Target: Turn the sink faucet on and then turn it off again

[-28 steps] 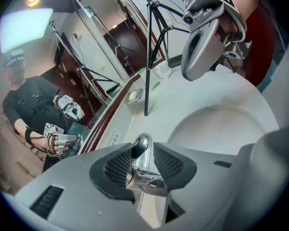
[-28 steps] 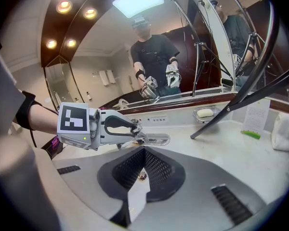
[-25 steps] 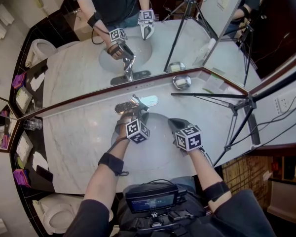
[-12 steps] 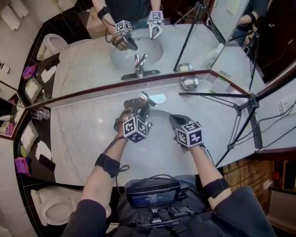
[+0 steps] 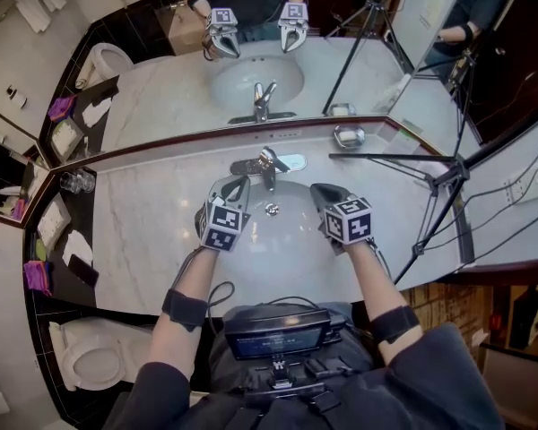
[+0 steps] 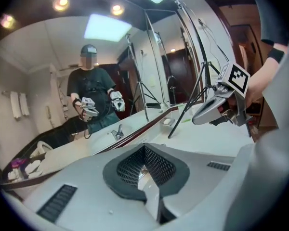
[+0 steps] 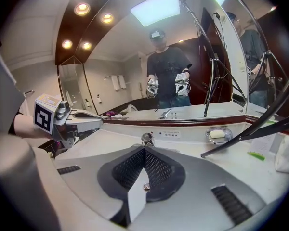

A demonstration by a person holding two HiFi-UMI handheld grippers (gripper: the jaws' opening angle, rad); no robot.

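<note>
Two sets: I am holding left fingers (image 5: 234, 189), right fingers (image 5: 324, 196) pressed together, empty.
Faucet (image 5: 254, 165): stiff, slick metal; I am judging its lever (image 5: 269, 157) tip the best hold.

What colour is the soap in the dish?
White bar of soap in round metal dish; best in right gripper view.

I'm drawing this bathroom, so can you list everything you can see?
faucet: one, silver, behind the sink
sink: one, white, middle of the counter
drain: one, silver, sink bottom
counter: one, pale marble, around the sink
soap dish: one, silver, white soap inside, right of the faucet
glass: one, clear, counter's far left
tripod: one, black, counter's right side
mirror: one, dark-framed, behind the counter
toilet: one, white, lower left
chest device: one, black, on the person
left gripper: one, grey, over the sink's left edge, fingers shut, empty
right gripper: one, grey, over the sink's right edge, fingers shut, empty
</note>
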